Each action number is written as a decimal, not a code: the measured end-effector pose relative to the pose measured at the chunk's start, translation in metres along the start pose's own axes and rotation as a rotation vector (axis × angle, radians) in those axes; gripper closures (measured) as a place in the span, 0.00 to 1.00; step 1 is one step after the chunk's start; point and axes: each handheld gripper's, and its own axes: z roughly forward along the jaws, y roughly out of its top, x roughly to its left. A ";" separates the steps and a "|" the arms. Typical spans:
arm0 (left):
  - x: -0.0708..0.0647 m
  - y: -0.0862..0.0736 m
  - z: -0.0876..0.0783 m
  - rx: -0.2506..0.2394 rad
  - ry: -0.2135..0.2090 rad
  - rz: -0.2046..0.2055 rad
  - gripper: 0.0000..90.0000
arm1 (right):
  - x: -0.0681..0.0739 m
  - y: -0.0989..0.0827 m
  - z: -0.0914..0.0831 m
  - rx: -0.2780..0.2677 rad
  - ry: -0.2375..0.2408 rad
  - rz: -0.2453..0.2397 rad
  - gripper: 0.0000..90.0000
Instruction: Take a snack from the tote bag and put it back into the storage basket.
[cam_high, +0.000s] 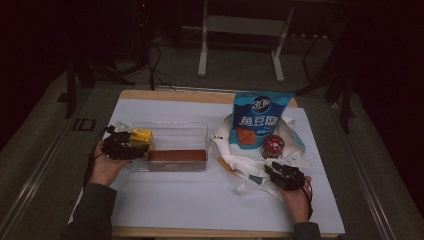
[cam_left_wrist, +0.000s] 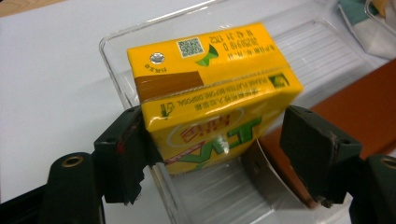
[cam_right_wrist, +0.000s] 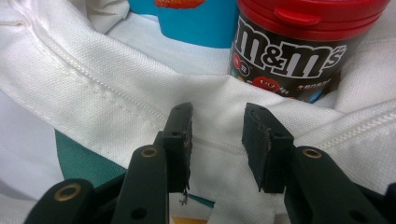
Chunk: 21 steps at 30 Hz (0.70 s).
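carton (cam_left_wrist: 212, 93): glossy yellow card | bin (cam_left_wrist: 322, 51): clear ribbed plastic | bag (cam_right_wrist: 116, 93): white woven cloth

From my remote station, the high view is dim and soft, its surroundings lost in darkness around the pale table (cam_high: 200, 200). Both gripper views are brighter and sharp, with glare on the yellow carton (cam_left_wrist: 210, 84).

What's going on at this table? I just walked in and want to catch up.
A person works with a gripper in each hand. The left gripper has a yellow drink carton between its jaws, over the end of a clear plastic bin; one jaw touches the carton, the other stands slightly off. The right gripper hovers open over the rim of a white cloth tote bag, which holds a red-lidded M&M's candy jar and a blue snack pouch.
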 end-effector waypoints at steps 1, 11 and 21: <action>0.001 0.000 -0.001 -0.001 -0.007 0.001 0.34 | 0.000 0.000 0.000 0.000 0.000 0.000 0.70; 0.008 -0.002 -0.022 -0.064 -0.005 -0.009 0.33 | 0.000 0.000 0.000 0.000 0.000 0.000 0.70; 0.005 0.006 -0.027 -0.093 -0.024 0.017 0.28 | 0.000 0.000 0.000 0.000 0.000 0.001 0.70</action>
